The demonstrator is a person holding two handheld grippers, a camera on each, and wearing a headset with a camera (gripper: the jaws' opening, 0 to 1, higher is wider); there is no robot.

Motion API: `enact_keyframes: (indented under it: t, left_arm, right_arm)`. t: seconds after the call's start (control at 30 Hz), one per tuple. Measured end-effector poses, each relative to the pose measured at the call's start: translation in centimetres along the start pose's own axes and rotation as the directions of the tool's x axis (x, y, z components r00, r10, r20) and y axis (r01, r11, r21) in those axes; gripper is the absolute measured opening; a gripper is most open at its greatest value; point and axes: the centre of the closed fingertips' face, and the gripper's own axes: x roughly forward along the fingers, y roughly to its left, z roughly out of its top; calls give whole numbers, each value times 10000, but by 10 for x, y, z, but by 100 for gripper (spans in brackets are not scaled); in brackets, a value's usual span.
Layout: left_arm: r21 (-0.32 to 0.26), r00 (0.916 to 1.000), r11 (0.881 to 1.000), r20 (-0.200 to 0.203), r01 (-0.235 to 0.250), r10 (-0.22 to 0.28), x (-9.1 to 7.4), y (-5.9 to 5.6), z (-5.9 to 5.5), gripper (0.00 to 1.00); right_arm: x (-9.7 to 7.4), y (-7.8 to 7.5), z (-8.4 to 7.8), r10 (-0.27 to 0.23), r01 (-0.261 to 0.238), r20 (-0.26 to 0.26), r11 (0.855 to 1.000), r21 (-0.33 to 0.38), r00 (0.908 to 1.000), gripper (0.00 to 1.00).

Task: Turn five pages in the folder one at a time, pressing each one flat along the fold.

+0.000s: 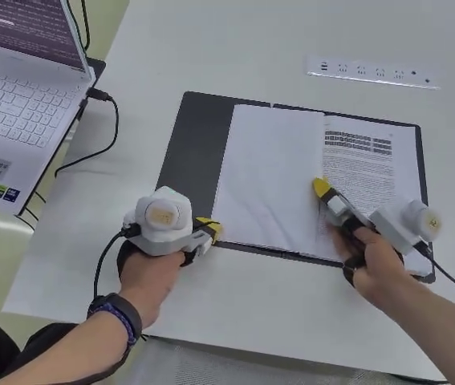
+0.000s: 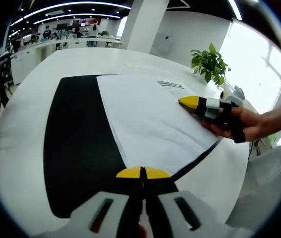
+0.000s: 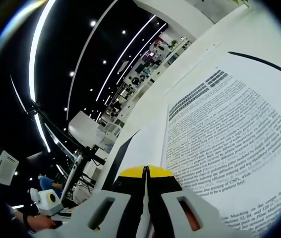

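Observation:
An open black folder (image 1: 195, 144) lies on the white table, with a blank turned page (image 1: 267, 172) on its left side and a printed page (image 1: 371, 164) on the right. My right gripper (image 1: 321, 188) is shut, its yellow tip resting on the paper along the fold (image 3: 166, 144) between the two pages. My left gripper (image 1: 211, 231) is shut with nothing in it, at the folder's near left edge (image 2: 105, 183) just off the blank page (image 2: 150, 124). In the left gripper view, the right gripper (image 2: 187, 102) lies on the page's far side.
A white laptop (image 1: 18, 88) sits at the far left, its black cable (image 1: 103, 136) trailing across the table toward the folder. A built-in socket strip (image 1: 371, 72) runs along the table's far side. A potted plant (image 2: 209, 62) stands beyond the table.

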Motion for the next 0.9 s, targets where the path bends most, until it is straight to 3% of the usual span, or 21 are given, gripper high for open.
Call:
enact_keyframes:
  t: [0.33, 0.9]
  left_arm:
    - [-68, 10000, 10000, -4, 21, -21, -1, 0, 0, 0]
    - [51, 10000, 10000, 10, 51, -51, -1, -1, 1, 0]
  right_arm:
    - [-20, 8, -19, 42, -44, -292, 10000, -78, 9996, 0]
    - [-45, -1, -41, -19, 13, -508, 9999, -111, 9987, 0]
